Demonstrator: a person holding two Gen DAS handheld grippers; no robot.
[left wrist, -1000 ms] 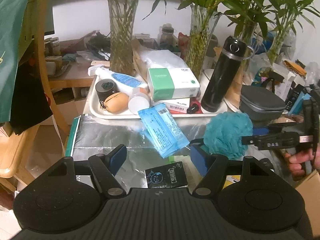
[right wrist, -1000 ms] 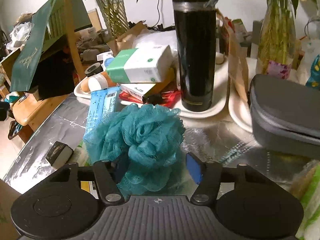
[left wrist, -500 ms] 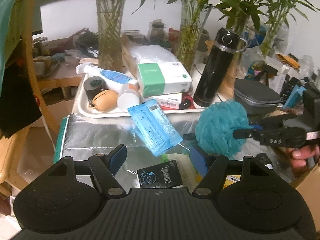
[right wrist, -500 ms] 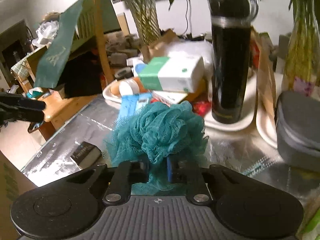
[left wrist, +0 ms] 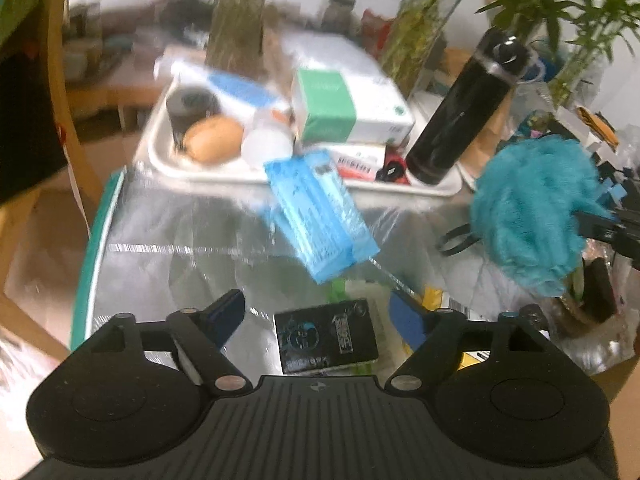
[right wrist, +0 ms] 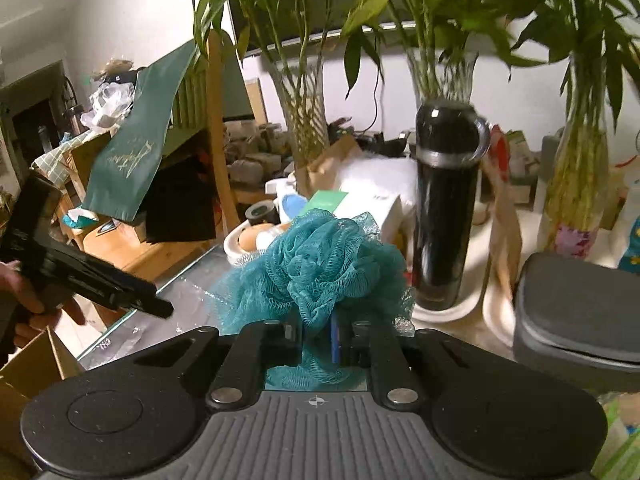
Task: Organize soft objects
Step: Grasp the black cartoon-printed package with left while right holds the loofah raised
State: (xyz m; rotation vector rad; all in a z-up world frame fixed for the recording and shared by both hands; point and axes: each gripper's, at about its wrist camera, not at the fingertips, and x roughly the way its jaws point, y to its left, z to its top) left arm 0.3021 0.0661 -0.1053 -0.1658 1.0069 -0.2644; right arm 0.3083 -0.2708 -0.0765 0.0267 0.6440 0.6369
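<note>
My right gripper (right wrist: 318,334) is shut on a teal mesh bath pouf (right wrist: 320,268) and holds it in the air above the foil-covered table. The pouf also shows at the right of the left wrist view (left wrist: 532,212), with the right gripper behind it (left wrist: 608,228). My left gripper (left wrist: 318,314) is open and empty, low over the table, with a small black packet (left wrist: 326,336) lying between its fingers. A blue soft pack (left wrist: 316,212) lies ahead of it on the foil.
A white tray (left wrist: 160,160) at the back holds a green-and-white tissue box (left wrist: 348,112), a tan pouch (left wrist: 214,138) and a black flask (left wrist: 464,116). Glass vases with bamboo (right wrist: 580,184) stand behind. A grey case (right wrist: 580,312) is at the right, a cardboard box (right wrist: 28,368) at the lower left.
My right gripper closed on the teal pouf and lifted it up and to the right, off the table. My left gripper stayed open and shifted slightly over the black packet.
</note>
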